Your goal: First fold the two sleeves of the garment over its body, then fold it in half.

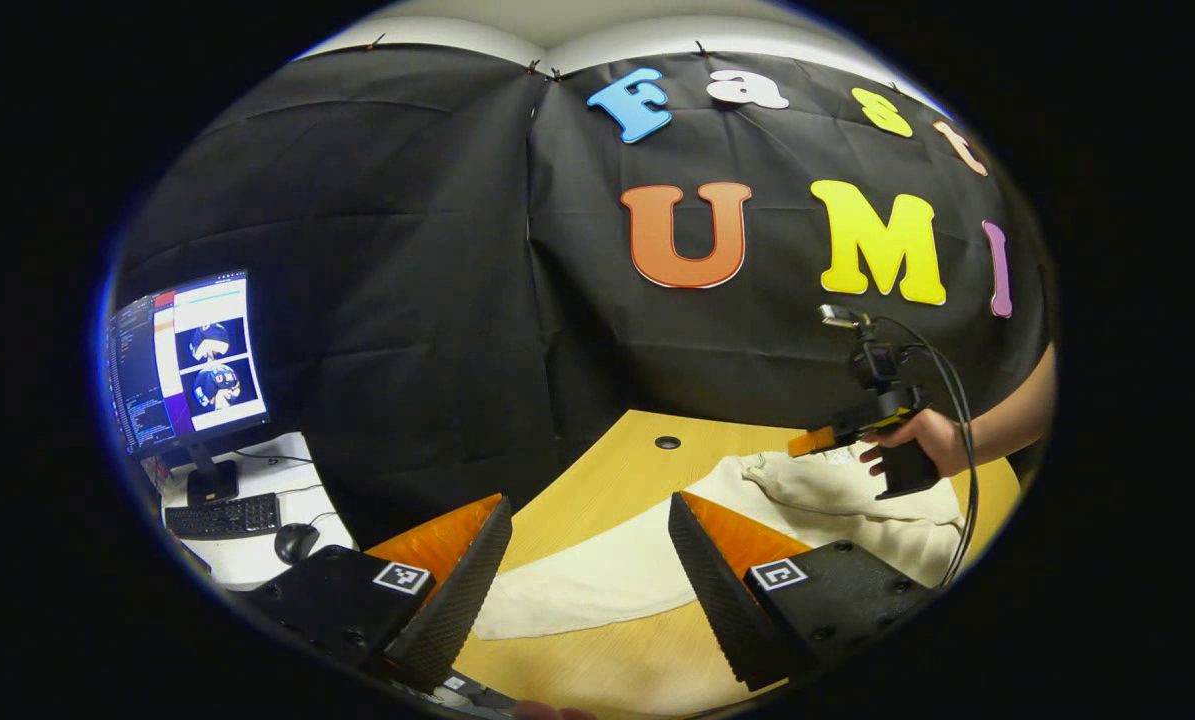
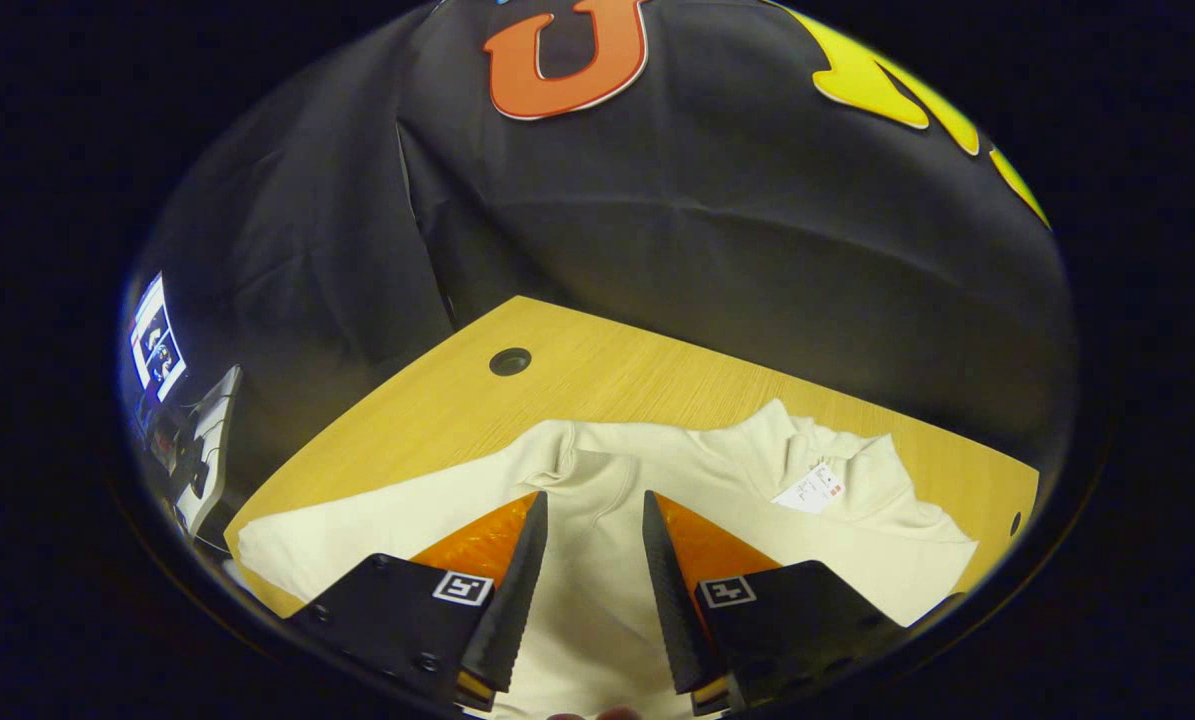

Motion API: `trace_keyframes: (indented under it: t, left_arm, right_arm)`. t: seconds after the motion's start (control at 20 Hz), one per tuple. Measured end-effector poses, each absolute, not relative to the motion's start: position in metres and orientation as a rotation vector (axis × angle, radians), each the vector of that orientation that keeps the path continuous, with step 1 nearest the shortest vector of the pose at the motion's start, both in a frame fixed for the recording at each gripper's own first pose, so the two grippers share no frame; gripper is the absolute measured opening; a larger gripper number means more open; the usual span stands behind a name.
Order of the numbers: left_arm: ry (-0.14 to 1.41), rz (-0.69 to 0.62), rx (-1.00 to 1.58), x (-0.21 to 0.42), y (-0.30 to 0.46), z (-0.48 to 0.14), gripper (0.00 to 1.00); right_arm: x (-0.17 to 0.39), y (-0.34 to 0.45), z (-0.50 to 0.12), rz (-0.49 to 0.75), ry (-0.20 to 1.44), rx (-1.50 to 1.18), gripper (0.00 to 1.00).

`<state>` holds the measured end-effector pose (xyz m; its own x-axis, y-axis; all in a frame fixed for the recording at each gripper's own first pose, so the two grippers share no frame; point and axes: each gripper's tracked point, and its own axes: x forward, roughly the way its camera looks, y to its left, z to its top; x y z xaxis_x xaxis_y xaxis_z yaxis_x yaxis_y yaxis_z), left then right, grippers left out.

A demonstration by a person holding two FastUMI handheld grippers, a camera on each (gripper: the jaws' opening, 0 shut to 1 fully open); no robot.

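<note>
- Left gripper view: the left gripper [image 1: 589, 575] hovers with its two fingers spread wide and nothing between them, above the near edge of the light wooden table [image 1: 597, 480].
- A cream-white, soft cotton garment [image 1: 597, 585] lies flat on that table, reaching from the near edge toward the right edge; a rounded flap of it lies just ahead of the open fingers.
- Farther off, near the table's right edge, a person's hand [image 1: 932, 440] holds the right gripper [image 1: 807, 441] just above the bunched cloth at the garment's collar end.
- Right gripper view: the right gripper [image 2: 594, 575] has its fingers moderately apart, over the garment's [image 2: 597, 480] body; no cloth is pinched between them, as far as I can tell.
- A small white paper tag [image 2: 809, 489] sits at the garment's neck, toward the table's [image 2: 597, 370] far right corner; a round cable hole [image 2: 510, 361] lies in bare wood near the far left corner.
- One sleeve seems folded over the body, with a crease just ahead of the right fingers, but I cannot be sure.
- My judgement: the work is early. The left side stretches out unfolded toward the table's left edge, and the fold in half is not yet done.
- A computer monitor [image 1: 187, 360] and black keyboard [image 1: 222, 516] stand on a side desk beyond the left edge.
</note>
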<state>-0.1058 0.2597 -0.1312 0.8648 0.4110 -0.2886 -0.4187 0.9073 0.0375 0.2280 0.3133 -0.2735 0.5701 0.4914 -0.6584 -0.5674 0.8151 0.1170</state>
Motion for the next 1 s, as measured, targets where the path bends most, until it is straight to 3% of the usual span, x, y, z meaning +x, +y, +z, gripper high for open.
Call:
trace_keyframes:
  t: [0.35, 0.45, 0.55, 1.0]
  left_arm:
    - [0.293, 0.388, 0.006, -0.132, 0.282, -0.148, 1.00]
    - [0.305, 0.377, 0.006, -0.139, 0.288, -0.158, 1.00]
    - [0.319, 0.367, -0.022, -0.146, 0.293, -0.172, 1.00]
    - [0.448, 0.301, -0.041, -0.173, 0.317, -0.247, 1.00]
  right_arm:
    - [0.170, 0.251, -0.152, 0.602, 0.482, -0.028, 0.61]
    - [0.151, 0.234, -0.112, 0.591, 0.372, -0.023, 0.99]
    - [0.123, 0.220, -0.081, 0.598, 0.308, -0.034, 0.94]
    - [0.039, 0.166, -0.022, 0.641, 0.248, -0.049, 0.98]
